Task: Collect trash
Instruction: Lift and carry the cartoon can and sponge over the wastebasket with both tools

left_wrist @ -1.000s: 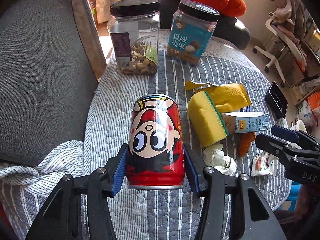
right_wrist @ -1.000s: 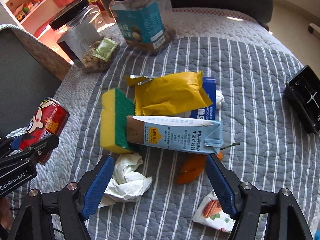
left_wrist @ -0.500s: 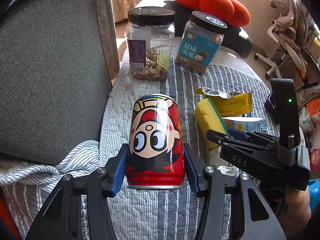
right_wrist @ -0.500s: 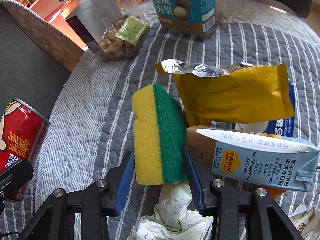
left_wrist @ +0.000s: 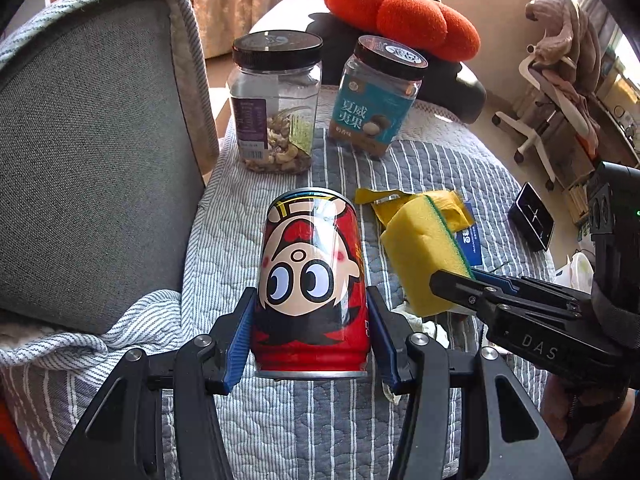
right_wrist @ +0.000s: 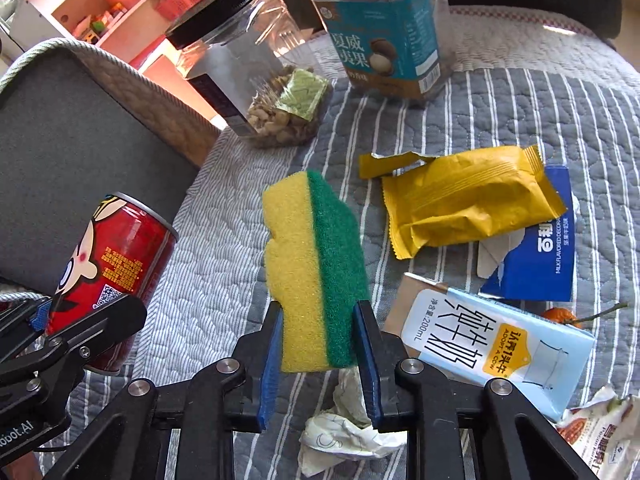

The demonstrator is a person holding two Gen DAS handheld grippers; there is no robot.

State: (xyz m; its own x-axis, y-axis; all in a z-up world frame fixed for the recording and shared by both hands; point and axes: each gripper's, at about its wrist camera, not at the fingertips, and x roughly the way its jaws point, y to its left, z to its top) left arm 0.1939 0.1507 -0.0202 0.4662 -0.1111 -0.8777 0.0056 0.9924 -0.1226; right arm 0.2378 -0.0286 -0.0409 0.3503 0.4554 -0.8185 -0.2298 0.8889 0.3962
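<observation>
The left claw (left_wrist: pixel 311 336) holds a red can (left_wrist: pixel 312 280). The right claw (right_wrist: pixel 318 354) has just been closing and now squeezes the yellow-green sponge (right_wrist: pixel 316 268) above the striped cloth (right_wrist: pixel 224 264).

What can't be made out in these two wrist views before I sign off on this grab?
- Red can: whether it is empty; the left view shows only its side, the left gripper clamps it.
- Crumpled tissue: partly hidden by the sponge and right gripper, whose jaws have just been closing on the sponge.
- Snack packet: cut off by the right view's edge.
- Orange scrap: mostly behind the milk carton.
</observation>
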